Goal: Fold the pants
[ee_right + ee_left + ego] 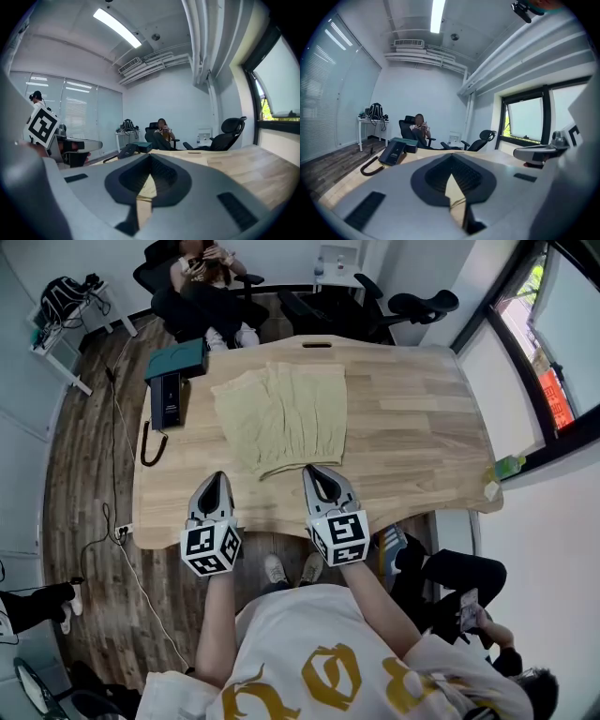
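The pale khaki, ribbed-cloth pants (281, 413) lie flat in the middle of the light wooden desk (412, 427), reaching nearly to its far edge. Their near hem stops just short of the right gripper (317, 472). The left gripper (218, 479) hangs over the near edge too, but off towards the left of the hem rather than in front of it. On both, the jaws are pressed fully together with nothing between them.

The main risk, as I judge it, is the pick-up. With the jaws closed, pushing forward would only shove the hem and ruck the cloth up across the smooth wood, so they must open before they reach it.

A shallow bite could take the top layer alone, and the leg would then peel apart instead of folding over.

The two grippers do not sit evenly against the hem. If they take hold at unequal points, the fold is likely to come out skewed.

A sideways drag towards the left edge could also carry the fabric into the dark desk telephone (166, 399), its black coiled cord (150, 446) and the teal box (178, 360) at the far left corner. The cord looks easy to snag.
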Demonstrator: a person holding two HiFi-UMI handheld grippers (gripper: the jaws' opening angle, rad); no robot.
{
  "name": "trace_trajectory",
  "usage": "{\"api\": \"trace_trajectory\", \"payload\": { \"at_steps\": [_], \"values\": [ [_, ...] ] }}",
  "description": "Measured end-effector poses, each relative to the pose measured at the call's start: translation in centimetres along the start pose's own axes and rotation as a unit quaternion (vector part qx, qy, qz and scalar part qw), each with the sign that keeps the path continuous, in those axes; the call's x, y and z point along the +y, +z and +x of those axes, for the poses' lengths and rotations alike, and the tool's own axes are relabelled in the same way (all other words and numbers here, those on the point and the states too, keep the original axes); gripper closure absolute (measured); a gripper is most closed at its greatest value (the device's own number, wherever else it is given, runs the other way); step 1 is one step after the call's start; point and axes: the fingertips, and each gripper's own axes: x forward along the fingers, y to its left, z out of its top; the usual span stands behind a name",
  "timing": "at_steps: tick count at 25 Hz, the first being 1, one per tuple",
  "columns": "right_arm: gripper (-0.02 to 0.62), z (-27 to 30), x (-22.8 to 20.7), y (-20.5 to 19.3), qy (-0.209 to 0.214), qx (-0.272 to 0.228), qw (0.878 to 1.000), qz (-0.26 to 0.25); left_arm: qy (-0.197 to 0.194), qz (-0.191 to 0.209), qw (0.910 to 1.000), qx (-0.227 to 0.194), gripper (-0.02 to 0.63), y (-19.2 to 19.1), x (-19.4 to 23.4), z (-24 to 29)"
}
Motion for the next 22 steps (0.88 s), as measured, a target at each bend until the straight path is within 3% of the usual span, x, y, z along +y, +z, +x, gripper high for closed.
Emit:
{"api": "trace_trajectory", "payload": {
  "at_steps": [15, 22],
  "values": [
    [0.589, 0.0, -1.7, -1.9, 0.025, 0.014, 0.999, 0.017, 0.025, 0.004, 0.9994, 0.022, 0.598, -0.9, -0.9, 1.4],
    [0.589, 2.0, -2.1, -2.8, 0.025, 0.033, 0.999, 0.021, 0.031, -0.007, 0.999, 0.031, 0.598, -0.9, 1.0, 3.5]
  ]
}}
